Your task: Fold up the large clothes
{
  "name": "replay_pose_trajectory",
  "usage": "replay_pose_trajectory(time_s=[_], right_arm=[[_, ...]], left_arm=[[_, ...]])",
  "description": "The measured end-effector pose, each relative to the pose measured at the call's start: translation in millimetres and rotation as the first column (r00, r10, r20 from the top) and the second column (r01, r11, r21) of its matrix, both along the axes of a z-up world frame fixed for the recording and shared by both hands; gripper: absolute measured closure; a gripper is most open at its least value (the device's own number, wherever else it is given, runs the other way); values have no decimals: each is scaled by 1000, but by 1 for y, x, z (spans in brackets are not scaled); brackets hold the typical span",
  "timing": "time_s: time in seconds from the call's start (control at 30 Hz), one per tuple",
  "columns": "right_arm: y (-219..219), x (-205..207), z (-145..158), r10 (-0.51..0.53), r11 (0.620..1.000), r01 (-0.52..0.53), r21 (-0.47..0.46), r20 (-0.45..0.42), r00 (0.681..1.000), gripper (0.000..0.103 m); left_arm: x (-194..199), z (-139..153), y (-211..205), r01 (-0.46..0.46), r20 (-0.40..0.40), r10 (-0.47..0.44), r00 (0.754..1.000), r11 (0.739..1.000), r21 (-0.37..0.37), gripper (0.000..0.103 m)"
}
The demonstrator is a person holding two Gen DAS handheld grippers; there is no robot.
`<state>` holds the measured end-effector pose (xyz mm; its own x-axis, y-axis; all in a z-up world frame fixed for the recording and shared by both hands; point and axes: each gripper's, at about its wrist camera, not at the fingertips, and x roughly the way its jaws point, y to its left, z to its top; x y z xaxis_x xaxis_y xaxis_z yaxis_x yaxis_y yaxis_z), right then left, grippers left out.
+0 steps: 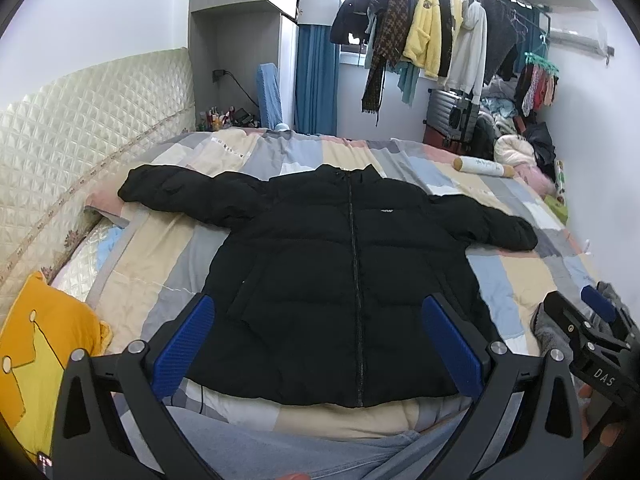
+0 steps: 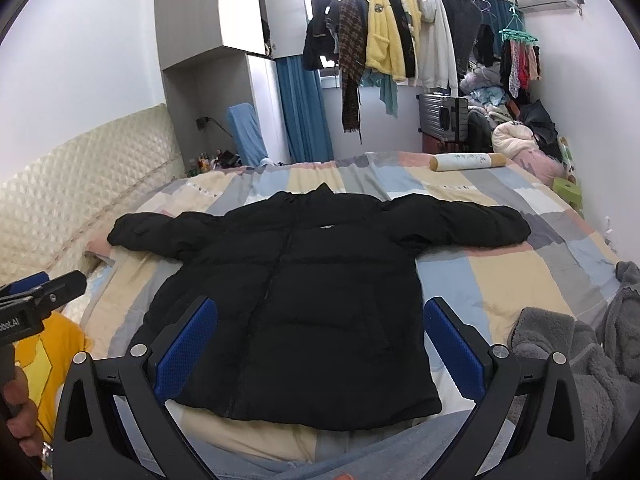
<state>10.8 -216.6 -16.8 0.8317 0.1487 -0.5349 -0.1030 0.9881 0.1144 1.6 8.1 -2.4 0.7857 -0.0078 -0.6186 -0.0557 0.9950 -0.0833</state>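
A black puffer jacket (image 1: 336, 264) lies flat and face up on the bed, zipped, both sleeves spread out to the sides, collar away from me; it also shows in the right wrist view (image 2: 304, 292). My left gripper (image 1: 320, 332) is open and empty, held above the jacket's hem. My right gripper (image 2: 320, 336) is open and empty too, above the hem slightly to the right. The right gripper shows at the right edge of the left wrist view (image 1: 592, 332), and the left gripper at the left edge of the right wrist view (image 2: 36, 300).
The bed has a patchwork quilt (image 1: 500, 280). A yellow pillow (image 1: 40, 356) lies at the near left by the padded headboard (image 1: 80, 128). A grey fleece garment (image 2: 580, 360) lies at the near right. A cream roll (image 2: 468, 161) lies at the far edge. Clothes hang on a rack (image 2: 400, 40).
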Motion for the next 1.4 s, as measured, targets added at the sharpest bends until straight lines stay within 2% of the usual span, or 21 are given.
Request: replay_pose_trajectory(time_s=[0.07, 0.2, 0.33, 1.4], right_arm=[[-1, 0, 2, -6, 1000, 6, 1, 2, 1000, 0], [-2, 1, 2, -3, 1000, 3, 8, -3, 1000, 0], [-1, 1, 5, -5, 1000, 5, 4, 2, 1000, 0], [-12, 2, 12, -46, 999, 46, 29, -4, 999, 0]], left_arm=[[-1, -1, -1, 5, -3, -5, 1000, 1000, -3, 0], [-7, 0, -12, -5, 6, 5, 1000, 999, 49, 0], [-2, 3, -11, 24, -2, -24, 1000, 999, 29, 0], [9, 14, -10, 33, -16, -33, 999, 999, -1, 0]])
